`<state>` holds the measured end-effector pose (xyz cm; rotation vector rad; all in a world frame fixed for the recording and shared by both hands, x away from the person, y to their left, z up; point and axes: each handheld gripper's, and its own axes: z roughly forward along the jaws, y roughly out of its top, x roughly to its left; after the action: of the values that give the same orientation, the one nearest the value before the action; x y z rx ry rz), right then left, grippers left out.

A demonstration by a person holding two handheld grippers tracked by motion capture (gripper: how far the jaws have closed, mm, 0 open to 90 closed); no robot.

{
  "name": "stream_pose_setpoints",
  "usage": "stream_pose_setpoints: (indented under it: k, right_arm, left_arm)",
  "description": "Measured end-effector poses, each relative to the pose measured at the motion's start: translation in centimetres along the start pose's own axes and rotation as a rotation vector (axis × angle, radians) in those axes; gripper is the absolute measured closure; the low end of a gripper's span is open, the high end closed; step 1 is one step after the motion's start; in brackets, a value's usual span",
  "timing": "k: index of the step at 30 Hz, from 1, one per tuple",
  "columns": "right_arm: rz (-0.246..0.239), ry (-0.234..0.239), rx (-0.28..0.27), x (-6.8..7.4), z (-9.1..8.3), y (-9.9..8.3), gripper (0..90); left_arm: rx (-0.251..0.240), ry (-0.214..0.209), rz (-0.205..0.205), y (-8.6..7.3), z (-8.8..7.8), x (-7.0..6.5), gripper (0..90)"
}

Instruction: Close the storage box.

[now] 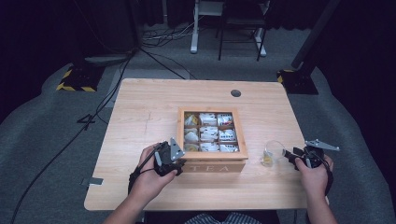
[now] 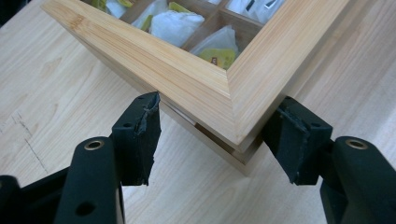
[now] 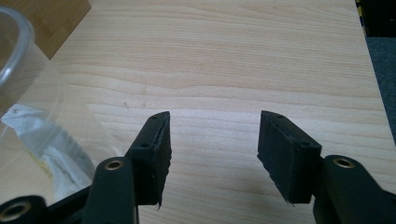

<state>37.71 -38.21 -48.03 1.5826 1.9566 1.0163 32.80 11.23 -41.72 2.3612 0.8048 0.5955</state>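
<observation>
1. Straddling the near-left corner of the tea box (image 2: 205,88), the left fingers (image 2: 140,135) stand apart; one pad sits at the lid's edge and the other beside the corner, and neither visibly presses.
2. Closing on that mitred corner could let the pads slide off the angled faces, so the lid (image 1: 212,156) might drop or the whole box skew on the table (image 1: 140,121).
3. Low at the front-left of the box, the left hand (image 1: 152,175) angles its gripper (image 1: 169,156) forward into the corner.
4. Near the glass cup (image 1: 272,152), the right gripper (image 1: 299,156) has its fingers (image 3: 154,154) apart over bare wood, holding nothing.
5. A stray nudge from that side could tip the cup, which has a tea bag (image 3: 51,149) inside.
6. Farther in, the sachets (image 1: 210,133) lie in their compartments.
</observation>
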Motion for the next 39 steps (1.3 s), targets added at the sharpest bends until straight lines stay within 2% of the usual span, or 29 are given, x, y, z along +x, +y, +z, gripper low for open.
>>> stream_pose_setpoints:
  k: [16, 23, 28, 31, 33, 35, 39]
  right_arm:
    - [0.004, 0.002, 0.007, -0.1, 0.3, -0.5, 45.1]
    - [0.007, 0.004, 0.012, -0.1, 0.3, -0.6, 45.0]
    - [0.006, 0.006, 0.013, -0.2, 0.4, -0.7, 44.9]
    - [0.004, 0.005, 0.014, -0.2, 0.6, -0.7, 43.6]
    - [-0.001, 0.008, 0.016, -0.2, 0.8, -0.6, 43.3]
    - [-0.008, 0.009, 0.015, -0.2, 0.9, -0.5, 42.7]
    - [-0.019, 0.018, 0.014, 0.0, 1.4, -0.4, 40.8]
  left_arm:
    - [0.071, -0.040, -0.004, -0.1, 0.5, -0.2, 37.3]
    - [0.074, -0.061, -0.017, -0.2, 0.4, -0.1, 37.4]
    - [-0.009, -0.095, -0.048, -0.2, -0.9, 0.4, 35.0]
    - [-0.093, -0.079, -0.079, -0.3, -1.8, 0.8, 27.8]
    - [-0.139, -0.083, -0.103, -0.4, -2.4, 0.9, 27.9]
    - [-0.169, -0.083, -0.118, -0.5, -2.9, 1.1, 27.9]
    - [-0.203, -0.049, -0.144, -0.9, -4.2, 1.7, 27.6]
